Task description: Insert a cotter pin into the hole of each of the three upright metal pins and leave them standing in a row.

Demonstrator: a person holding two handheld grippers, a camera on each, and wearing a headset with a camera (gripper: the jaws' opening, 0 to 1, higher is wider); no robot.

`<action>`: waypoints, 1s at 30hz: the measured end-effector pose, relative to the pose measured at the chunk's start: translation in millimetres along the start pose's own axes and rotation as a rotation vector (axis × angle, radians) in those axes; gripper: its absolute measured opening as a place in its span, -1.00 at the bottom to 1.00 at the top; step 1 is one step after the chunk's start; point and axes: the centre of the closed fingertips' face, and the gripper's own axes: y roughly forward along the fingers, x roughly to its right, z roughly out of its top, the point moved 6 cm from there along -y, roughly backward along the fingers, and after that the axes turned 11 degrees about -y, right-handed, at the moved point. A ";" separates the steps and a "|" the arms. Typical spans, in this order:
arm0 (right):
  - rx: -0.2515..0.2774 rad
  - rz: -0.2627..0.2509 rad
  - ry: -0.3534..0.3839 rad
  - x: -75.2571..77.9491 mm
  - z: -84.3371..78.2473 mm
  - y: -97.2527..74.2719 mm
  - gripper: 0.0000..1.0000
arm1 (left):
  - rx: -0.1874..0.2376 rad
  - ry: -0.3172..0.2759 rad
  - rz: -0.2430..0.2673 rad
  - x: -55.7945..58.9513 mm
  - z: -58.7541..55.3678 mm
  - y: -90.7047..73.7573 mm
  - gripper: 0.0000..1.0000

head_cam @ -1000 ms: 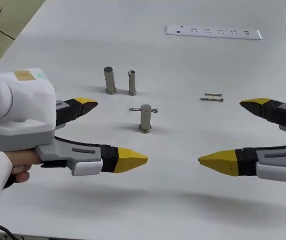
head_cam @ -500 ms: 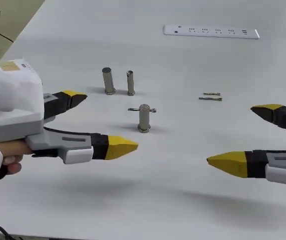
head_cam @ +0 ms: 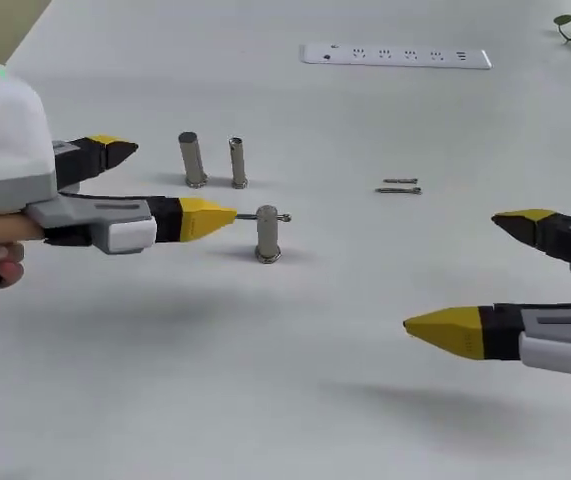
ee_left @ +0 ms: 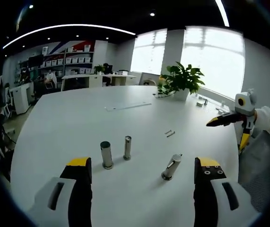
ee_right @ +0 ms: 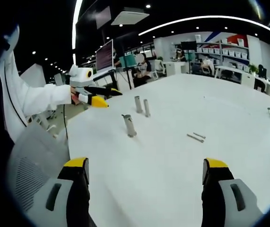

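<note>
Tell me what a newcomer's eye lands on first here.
The left gripper and right gripper, both open and yellow-tipped, hang over a white table. Between them stands a metal pin with a cotter pin through its top, and two bare pins stand behind it. Two loose cotter pins lie to the right.

head view: above | gripper views: low, opposed (apparently) | shared: pins (head_cam: 268, 235)
</note>
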 end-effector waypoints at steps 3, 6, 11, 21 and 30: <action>-0.006 -0.003 0.017 -0.3 -4.4 -0.1 0.97 | 0.012 -0.026 0.010 -9.6 1.6 7.1 0.71; -0.017 -0.010 0.022 -0.2 -8.5 -0.7 0.97 | 0.029 -0.045 0.025 -17.5 4.8 11.4 0.67; -0.018 -0.024 0.037 1.3 -10.6 -2.1 0.97 | 0.059 -0.081 0.040 -23.9 8.7 14.2 0.45; -0.024 -0.046 0.035 4.9 -10.7 -4.0 0.97 | 0.039 -0.042 0.098 -44.7 3.5 36.3 0.03; -0.041 -0.056 0.042 8.1 -15.3 -5.7 0.97 | 0.044 -0.029 0.119 -57.4 9.9 49.1 -0.26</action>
